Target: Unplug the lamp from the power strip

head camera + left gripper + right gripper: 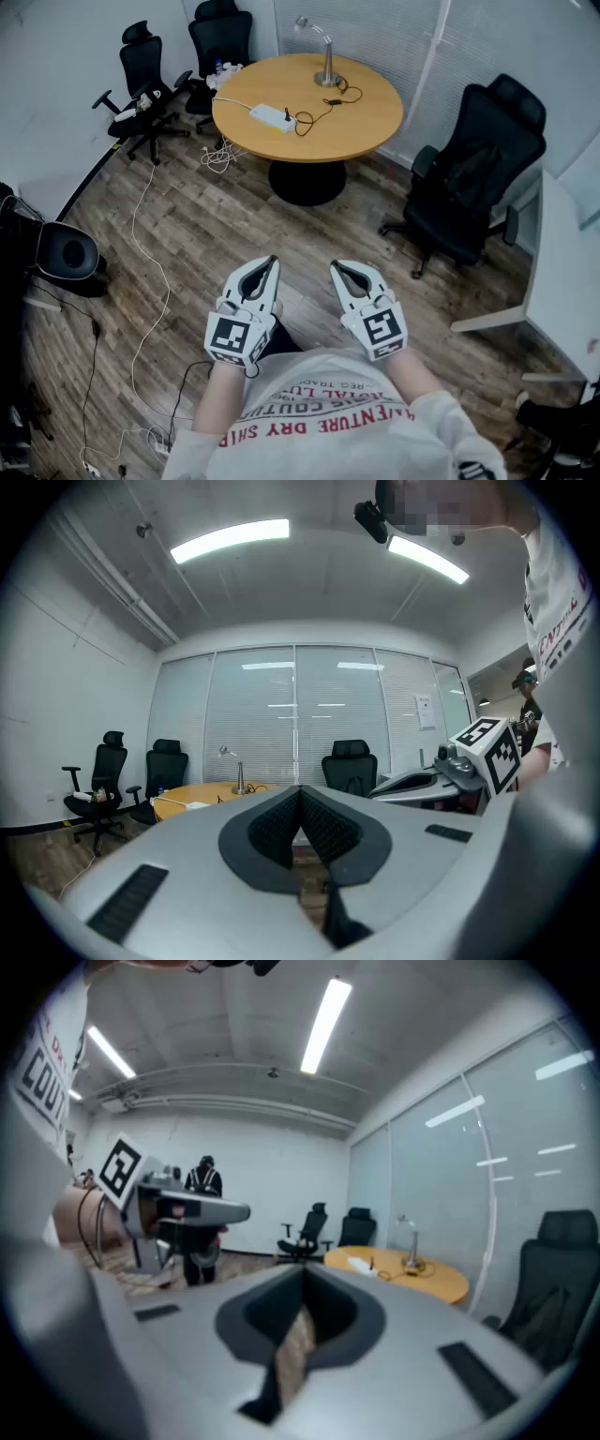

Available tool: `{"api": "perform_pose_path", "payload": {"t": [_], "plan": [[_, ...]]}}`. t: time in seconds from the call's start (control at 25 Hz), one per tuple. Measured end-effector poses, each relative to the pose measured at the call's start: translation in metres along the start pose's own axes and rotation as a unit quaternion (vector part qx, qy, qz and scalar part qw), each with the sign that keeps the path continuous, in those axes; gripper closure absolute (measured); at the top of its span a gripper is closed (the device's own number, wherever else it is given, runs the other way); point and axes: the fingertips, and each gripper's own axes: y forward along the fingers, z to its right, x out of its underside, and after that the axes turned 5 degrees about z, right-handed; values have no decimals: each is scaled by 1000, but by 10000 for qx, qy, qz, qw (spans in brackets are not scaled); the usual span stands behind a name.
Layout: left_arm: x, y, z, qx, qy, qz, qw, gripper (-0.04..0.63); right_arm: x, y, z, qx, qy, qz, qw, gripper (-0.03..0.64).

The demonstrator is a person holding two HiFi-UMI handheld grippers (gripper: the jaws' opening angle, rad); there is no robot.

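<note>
Far ahead stands a round wooden table (361,117). On it lies a white power strip (271,116) with a black plug in it, and a black cord runs from there to a silver desk lamp (324,52) at the table's far side. My left gripper (270,263) and right gripper (338,269) are held close to my chest, well short of the table, both shut and empty. The left gripper view shows the table (192,797) and lamp (239,771) small in the distance. In the right gripper view the table (441,1283), strip (358,1263) and lamp (410,1244) lie far off to the right.
Black office chairs stand round the table: one at the right (478,178), two at the back left (145,80). A white cable (150,272) trails across the wooden floor. A white desk (562,272) borders the right. Another person (202,1213) stands far off in the right gripper view.
</note>
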Motion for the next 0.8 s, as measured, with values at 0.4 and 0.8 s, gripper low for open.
{"api": "perform_pose_path", "payload": {"t": [0.4, 0.8], "plan": [[11, 6, -4, -55, -196, -66, 9998, 568, 8, 4, 3, -48, 129, -45, 9999, 588], [33, 27, -42, -42, -430, -300, 9986, 568, 25, 41, 19, 67, 511, -184, 9985, 588]]}}
